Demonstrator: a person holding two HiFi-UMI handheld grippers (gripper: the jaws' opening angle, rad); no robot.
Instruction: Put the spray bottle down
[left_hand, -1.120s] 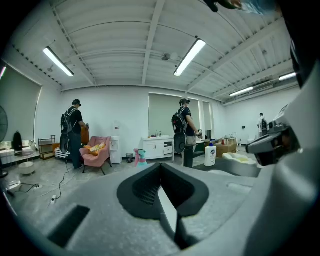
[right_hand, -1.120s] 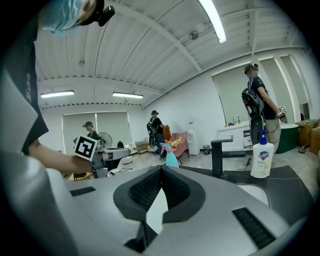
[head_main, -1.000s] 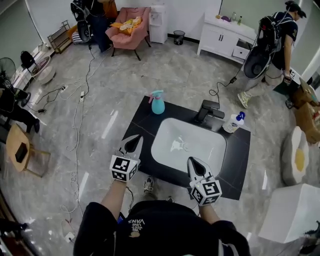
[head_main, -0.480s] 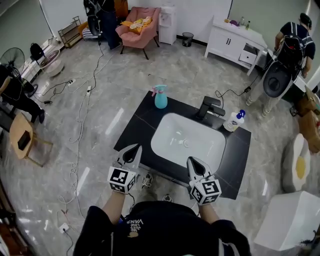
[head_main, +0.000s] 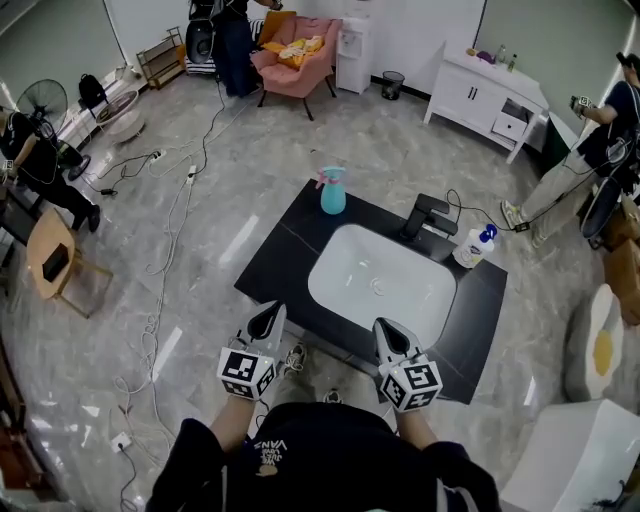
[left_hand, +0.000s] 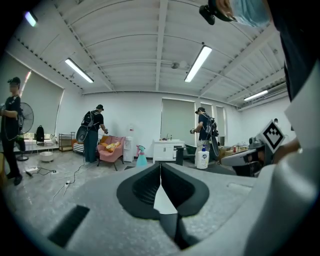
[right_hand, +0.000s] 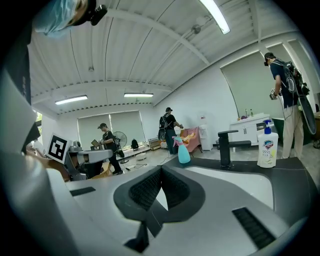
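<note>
Both tools, my left gripper (head_main: 268, 320) and right gripper (head_main: 388, 335), I list as clamped together on nothing; spray bottle (head_main: 332, 190) upright on the counter's (head_main: 275, 265) far corner, well apart, so the task looks complete.

The person wears a black short-sleeved top (head_main: 330, 445) with small white lettering (head_main: 271, 447) just below the neck. The left gripper (head_main: 268, 318) and right gripper (head_main: 386, 328) have pale grey shells, pointed tips and black ribbed pads (left_hand: 145, 187). Each carries a cube (head_main: 246, 371) with black-and-white square markers.
</note>
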